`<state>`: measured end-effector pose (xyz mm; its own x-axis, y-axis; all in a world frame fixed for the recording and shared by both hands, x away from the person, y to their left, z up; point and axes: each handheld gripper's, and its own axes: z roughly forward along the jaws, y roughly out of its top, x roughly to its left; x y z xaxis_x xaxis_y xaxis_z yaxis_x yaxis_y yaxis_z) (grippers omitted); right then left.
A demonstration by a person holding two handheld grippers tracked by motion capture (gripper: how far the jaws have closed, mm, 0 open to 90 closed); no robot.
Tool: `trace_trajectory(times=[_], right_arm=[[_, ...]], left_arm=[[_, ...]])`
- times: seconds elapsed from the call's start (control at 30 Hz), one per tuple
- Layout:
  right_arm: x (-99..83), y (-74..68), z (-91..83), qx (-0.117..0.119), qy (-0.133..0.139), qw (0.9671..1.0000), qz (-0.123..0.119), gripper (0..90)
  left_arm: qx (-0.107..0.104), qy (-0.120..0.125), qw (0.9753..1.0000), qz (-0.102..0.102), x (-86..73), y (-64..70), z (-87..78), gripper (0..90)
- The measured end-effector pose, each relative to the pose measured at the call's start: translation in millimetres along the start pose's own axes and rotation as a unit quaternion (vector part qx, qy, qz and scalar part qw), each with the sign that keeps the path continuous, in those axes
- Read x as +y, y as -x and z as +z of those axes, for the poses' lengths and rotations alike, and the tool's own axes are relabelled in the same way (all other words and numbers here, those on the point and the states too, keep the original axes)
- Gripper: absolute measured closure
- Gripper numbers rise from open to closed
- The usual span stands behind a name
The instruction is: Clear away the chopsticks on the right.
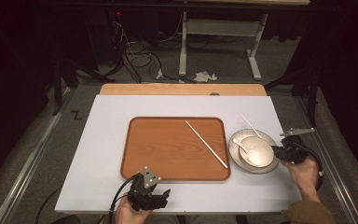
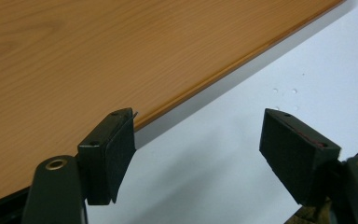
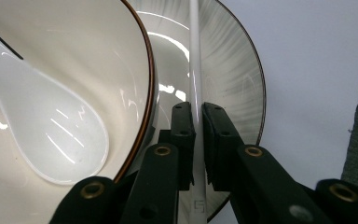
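The chopstick (image 3: 195, 70) lies across the plate (image 3: 242, 79) at the bowl's (image 3: 121, 60) 3 o'clock side, pinched in my right hand-held gripper (image 3: 196, 114). This looks like the pick-up; next I'd lift it clear and carry it to the tray (image 1: 168, 149), beside its mate (image 1: 206, 143). My left hand-held gripper (image 2: 198, 140) hangs wide at the tray's 6 o'clock edge.

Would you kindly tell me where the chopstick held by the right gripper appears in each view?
High view: the chopstick slants up-left from the plate, right of the tray.
Right gripper view: it runs straight up the middle, between the shut jaws, over the plate.
Left gripper view: this one faces the tray's edge and the white tabletop.
Shared landmark: the plate.
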<state>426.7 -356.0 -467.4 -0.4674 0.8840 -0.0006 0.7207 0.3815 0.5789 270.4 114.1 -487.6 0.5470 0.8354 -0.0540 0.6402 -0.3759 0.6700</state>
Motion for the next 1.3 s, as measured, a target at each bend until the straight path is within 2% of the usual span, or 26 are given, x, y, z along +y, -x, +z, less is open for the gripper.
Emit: trace_trajectory(times=[0.13,0.4,0.43,0.6,0.8,1.0,1.03,1.1,1.23,1.3], right_arm=[[1.7,0.2,-1.6,0.001,0.009,0.9999,0.007,84.8],[-0.6,0.4,-17.1,-0.007,0.045,0.9988,0.018,85.1],[-1.0,-2.9,-21.4,-0.018,0.051,0.9984,0.013,85.1],[-2.2,-9.6,-32.6,-0.035,0.066,0.9971,0.008,85.1],[-9.9,-13.4,-50.2,-0.025,0.095,0.9948,0.024,85.0],[-14.0,-31.0,-66.5,-0.023,0.121,0.9923,0.018,85.0],[-14.6,-38.9,-71.9,-0.016,0.127,0.9916,0.017,85.0],[-14.9,-43.0,-74.0,-0.013,0.13,0.9913,0.013,85.0],[-15.5,-65.7,-79.3,0.0,0.128,0.9918,-0.006,85.0],[-15.6,-69.3,-80.3,0.008,0.13,0.9914,-0.01,85.0]], left_arm=[[0.0,0.0,1.0,0.0,-0.1,0.2,-0.1,26.7],[-0.007,-0.003,0.9999,0.008,3.2,1.8,4.2,26.6],[-0.008,-0.004,0.9999,0.01,4.6,1.9,5.4,26.6],[-0.015,-0.006,0.9997,0.018,8.3,3.1,8.3,26.6],[-0.015,0.009,0.9995,0.025,15.2,4.2,11.1,26.4],[-0.028,0.006,0.9988,0.04,22.6,7.3,18.5,26.4],[-0.031,0.005,0.9986,0.043,23.9,8.1,20.2,26.4],[-0.036,0.001,0.9981,0.051,26.6,9.6,23.3,26.4],[-0.044,0.0,0.9972,0.061,31.7,11.2,27.5,26.4],[-0.048,0.0,0.9969,0.063,33.5,11.4,29.3,26.5]])
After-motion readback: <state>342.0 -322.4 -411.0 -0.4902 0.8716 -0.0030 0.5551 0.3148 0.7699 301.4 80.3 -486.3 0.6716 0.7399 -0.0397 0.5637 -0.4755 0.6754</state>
